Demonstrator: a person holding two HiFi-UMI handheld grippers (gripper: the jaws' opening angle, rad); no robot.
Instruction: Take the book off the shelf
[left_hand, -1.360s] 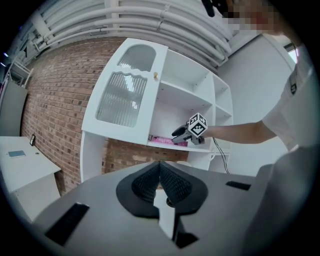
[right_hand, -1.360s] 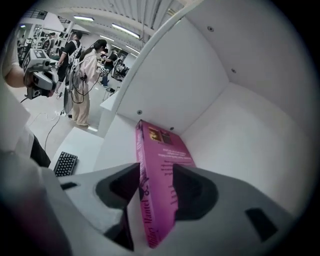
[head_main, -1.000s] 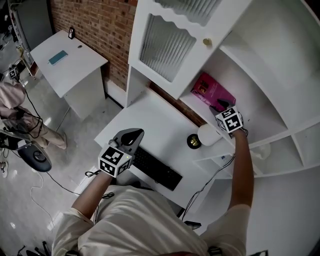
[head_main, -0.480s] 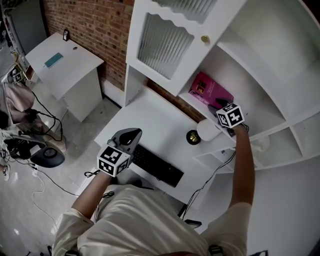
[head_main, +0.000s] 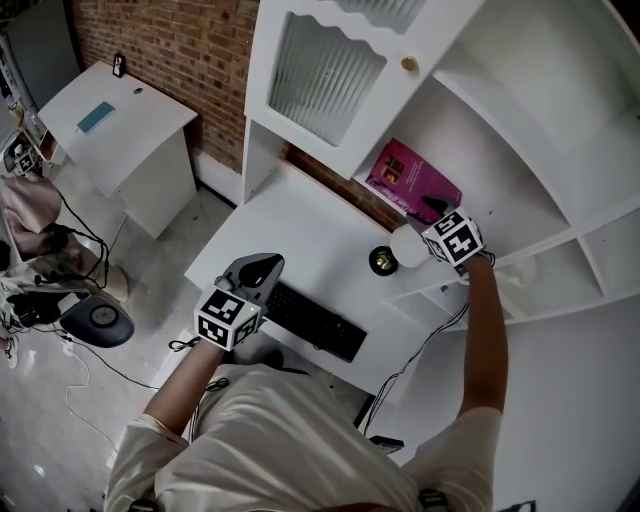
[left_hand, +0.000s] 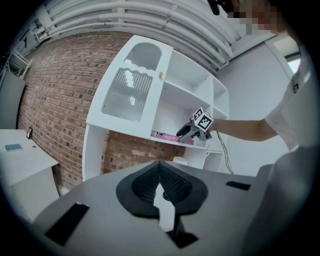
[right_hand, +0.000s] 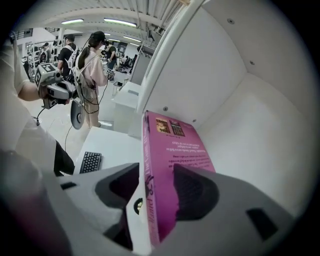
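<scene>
One step is under way, and nothing is finished yet. The flat pink paperback book (head_main: 412, 178) lies on the white wooden shelf board (head_main: 505, 200), with its near end between the jaws of the right gripper (head_main: 436, 212). These jaws stand wide and have just been opening a little. A gap shows at the spine side, so I judge there is no grip yet. The left gripper (head_main: 262, 272) hangs over the white desk (head_main: 300, 225) with its jaws together and empty. Closing, lifting and pulling out remain.
</scene>
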